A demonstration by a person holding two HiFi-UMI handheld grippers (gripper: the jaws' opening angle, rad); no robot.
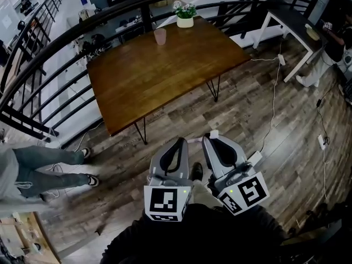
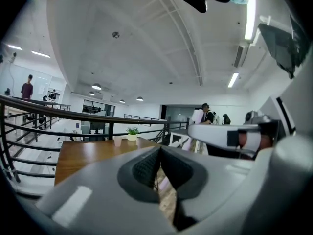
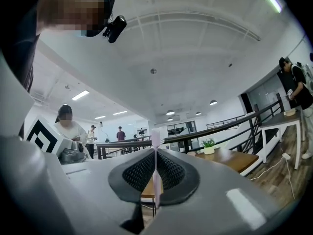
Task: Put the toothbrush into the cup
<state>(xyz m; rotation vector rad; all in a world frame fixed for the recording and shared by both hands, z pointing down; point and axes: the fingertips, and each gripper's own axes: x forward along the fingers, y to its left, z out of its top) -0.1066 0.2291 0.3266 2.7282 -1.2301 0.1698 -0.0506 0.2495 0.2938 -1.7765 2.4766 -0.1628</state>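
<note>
Cup (image 1: pixel 160 36) sits on the far table (image 1: pixel 137 87), well apart from me. My left tongs (image 1: pixel 178 143) are pressed together, empty. Right tongs (image 1: pixel 213 142) pinch the toothbrush (image 3: pixel 156 180) upright, mid-handle. I judge it light, stiff, slick plastic that needs a firm grip.

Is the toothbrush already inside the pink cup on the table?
No, the thin pale pink toothbrush is pinched in the right claw, while the pink plastic cup stands apart on the brown wooden table.

Smooth wooden table (image 1: pixel 159 76), translucent plastic cup (image 1: pixel 160 36)
</note>
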